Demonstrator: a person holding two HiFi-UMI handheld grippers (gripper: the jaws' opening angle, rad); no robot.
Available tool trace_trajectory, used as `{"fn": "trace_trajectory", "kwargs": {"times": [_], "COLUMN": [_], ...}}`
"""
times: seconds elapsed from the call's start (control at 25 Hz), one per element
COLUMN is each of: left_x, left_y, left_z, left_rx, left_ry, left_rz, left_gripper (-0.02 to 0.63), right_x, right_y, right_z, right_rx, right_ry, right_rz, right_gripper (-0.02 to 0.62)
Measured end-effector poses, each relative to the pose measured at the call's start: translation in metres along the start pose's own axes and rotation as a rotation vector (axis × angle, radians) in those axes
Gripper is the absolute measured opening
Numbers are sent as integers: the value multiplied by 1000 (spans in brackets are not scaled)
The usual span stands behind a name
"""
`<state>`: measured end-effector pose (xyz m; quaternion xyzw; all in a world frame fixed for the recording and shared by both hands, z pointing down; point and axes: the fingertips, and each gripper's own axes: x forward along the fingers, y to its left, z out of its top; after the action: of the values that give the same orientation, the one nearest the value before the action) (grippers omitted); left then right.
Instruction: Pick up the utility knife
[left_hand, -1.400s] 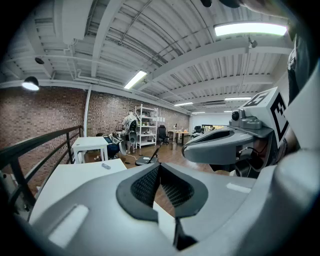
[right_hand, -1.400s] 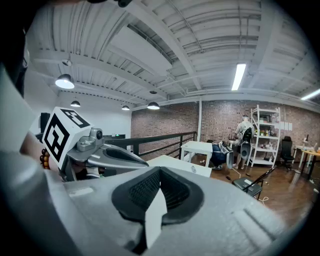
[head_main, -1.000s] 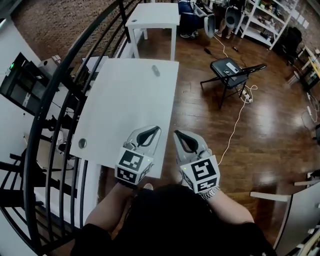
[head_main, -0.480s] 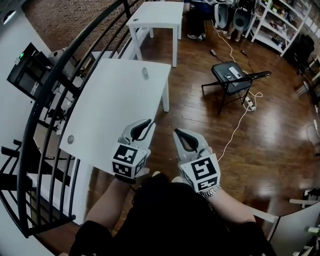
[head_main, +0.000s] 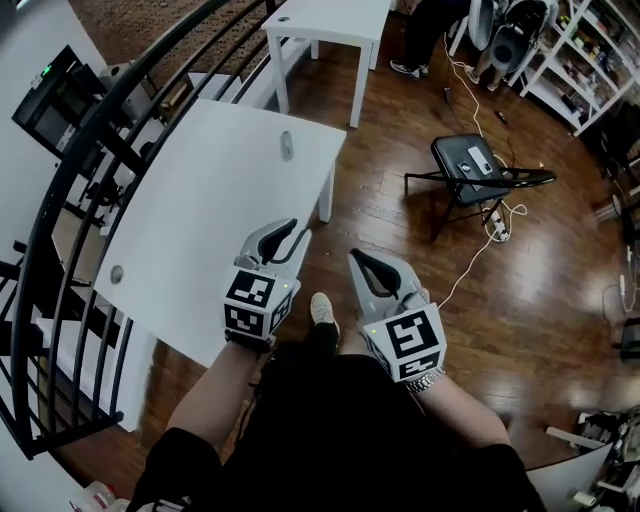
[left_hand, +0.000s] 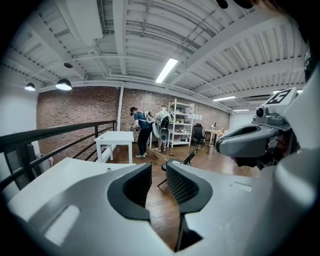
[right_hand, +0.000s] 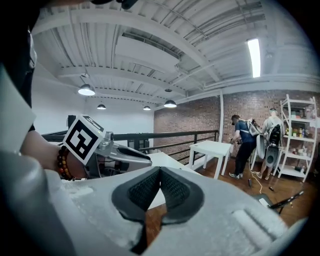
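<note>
- So, the utility knife lies at the far end of the white bench, close to its right edge. It's too small to tell blade end from handle.
- Its long axis looks to run roughly near-to-far.
- Left gripper is over the bench's near right edge, with the knife ahead and well apart. Fingers are opening, nothing between them.
- Right gripper is off the bench, over the floor. Fingers are clenched together, empty.
- My read: left is nearer and better lined up. Reach far, then close across the knife's narrow width.
</note>
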<state>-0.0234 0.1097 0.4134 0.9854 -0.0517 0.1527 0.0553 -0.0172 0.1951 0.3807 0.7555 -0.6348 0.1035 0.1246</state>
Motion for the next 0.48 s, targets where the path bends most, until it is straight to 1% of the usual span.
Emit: {"fn": "trace_trajectory", "kwargs": {"times": [0.24,0.36,0.48], "left_x": [64,88,105], "left_y": [61,86,107], "left_z": [9,14,23], "left_rx": [-100,-121,-143], "left_ry": [-6,5,4], "left_rz": [49,65,89], "left_gripper": [118,131,141], "right_x": [77,109,138], "right_y": [-36,-50,-66], "right_z": [20,39,49], "right_rx": [-77,-118,-126], "right_ry": [58,57,61], "right_rz": [101,137,163], "right_gripper": [-8,-8,-8]}}
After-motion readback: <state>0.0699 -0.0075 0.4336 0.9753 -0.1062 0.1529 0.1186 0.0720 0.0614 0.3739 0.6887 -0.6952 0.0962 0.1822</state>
